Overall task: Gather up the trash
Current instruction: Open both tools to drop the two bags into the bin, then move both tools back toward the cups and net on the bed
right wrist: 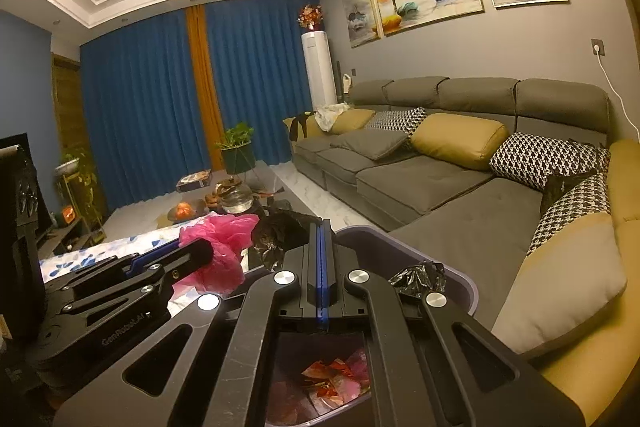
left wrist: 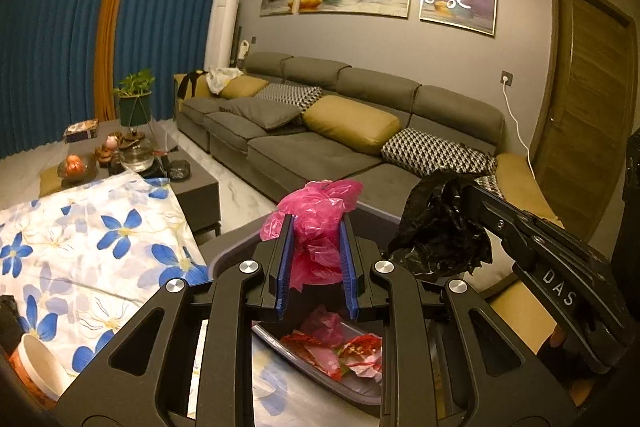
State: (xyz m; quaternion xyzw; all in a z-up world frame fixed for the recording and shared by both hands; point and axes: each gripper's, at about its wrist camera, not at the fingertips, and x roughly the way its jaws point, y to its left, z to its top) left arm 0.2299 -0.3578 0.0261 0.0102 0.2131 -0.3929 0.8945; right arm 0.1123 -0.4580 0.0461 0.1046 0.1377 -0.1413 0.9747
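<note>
My left gripper (left wrist: 316,223) is shut on a crumpled pink plastic bag (left wrist: 320,211) and holds it above a grey trash bin (left wrist: 236,247) that holds red and pink wrappers (left wrist: 340,347). My right gripper (right wrist: 321,227) is shut on a crumpled black plastic bag (right wrist: 276,231), also above the bin (right wrist: 452,267). In the left wrist view the right gripper comes in from the right with the black bag (left wrist: 440,231). In the right wrist view the left gripper comes in from the left with the pink bag (right wrist: 220,247).
A table with a blue-flowered cloth (left wrist: 92,239) lies to the left, with a paper cup (left wrist: 36,363) on it. A dark coffee table (left wrist: 188,179) with a glass teapot stands beyond. A grey sofa (left wrist: 320,139) runs along the wall to the right.
</note>
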